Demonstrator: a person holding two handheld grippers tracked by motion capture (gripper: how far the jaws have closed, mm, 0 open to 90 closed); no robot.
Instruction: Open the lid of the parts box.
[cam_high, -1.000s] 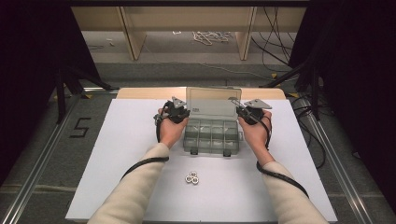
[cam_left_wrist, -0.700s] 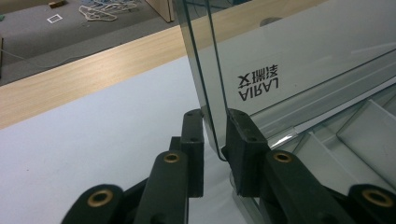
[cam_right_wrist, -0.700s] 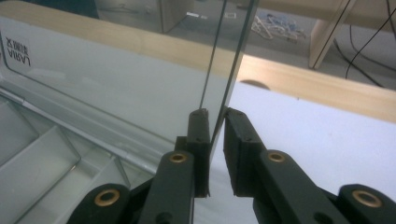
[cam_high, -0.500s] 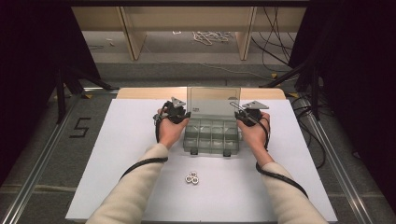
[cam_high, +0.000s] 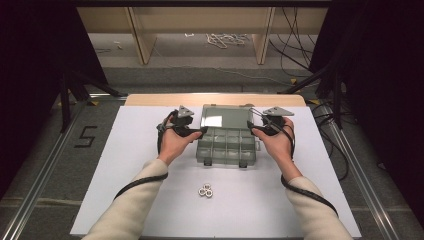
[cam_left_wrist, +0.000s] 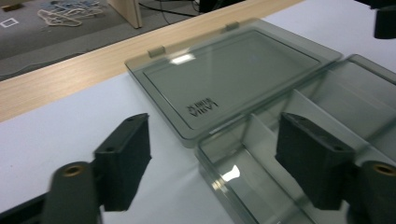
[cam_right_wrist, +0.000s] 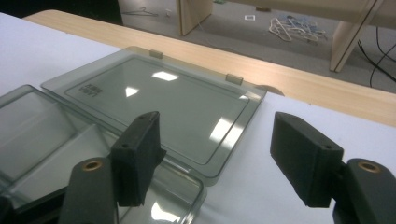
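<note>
Two hands (cam_high: 175, 142) flank box (cam_high: 227, 145), tools gaping.

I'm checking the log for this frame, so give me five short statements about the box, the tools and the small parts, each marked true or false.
1. The clear smoky plastic compartment box has its lid folded open, flat on the table. True.
2. The small silver metal rings lie inside a compartment. False: they lie on the white table cover, nearer the person than the box.
3. The left tool is open, one jaw over the box's corner. True.
4. The right tool is shut on the lid. False: it is open and grips nothing.
5. The compartments in view hold screws. False: they look empty.
</note>
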